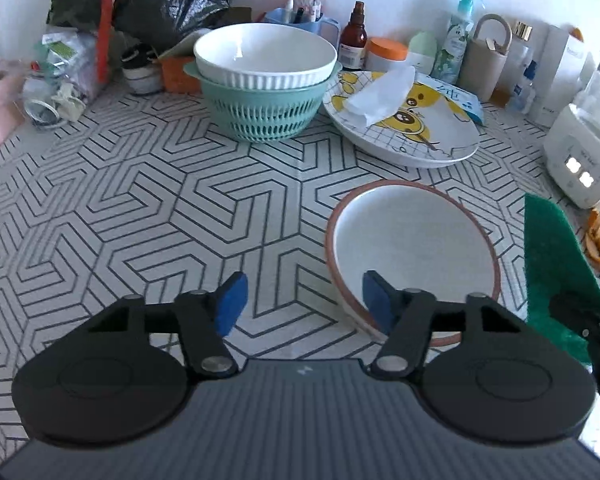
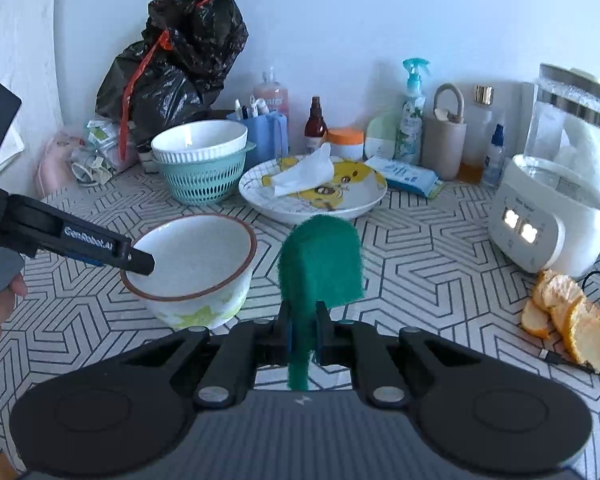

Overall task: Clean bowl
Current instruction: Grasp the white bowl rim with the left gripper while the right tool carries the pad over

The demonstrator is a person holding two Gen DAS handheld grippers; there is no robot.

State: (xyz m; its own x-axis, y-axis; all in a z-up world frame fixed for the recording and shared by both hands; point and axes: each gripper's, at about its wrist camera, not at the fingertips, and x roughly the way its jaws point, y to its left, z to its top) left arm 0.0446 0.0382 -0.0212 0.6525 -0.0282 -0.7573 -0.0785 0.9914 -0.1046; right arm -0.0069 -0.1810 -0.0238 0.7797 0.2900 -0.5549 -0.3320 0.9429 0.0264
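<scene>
On the patterned tabletop (image 2: 420, 264), a green scouring pad (image 2: 320, 264) is clamped by the right gripper (image 2: 303, 334); the left gripper (image 1: 302, 300) (jaws apart) is positioned at the bowl (image 1: 412, 240) rim.

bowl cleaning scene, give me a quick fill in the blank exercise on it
1. The right gripper is shut on a ____ scouring pad.
2. The left gripper is ____, one finger inside the brown-rimmed bowl.
3. The white ribbed bowl sits in a teal ____.

Missing words: green; open; colander
</scene>
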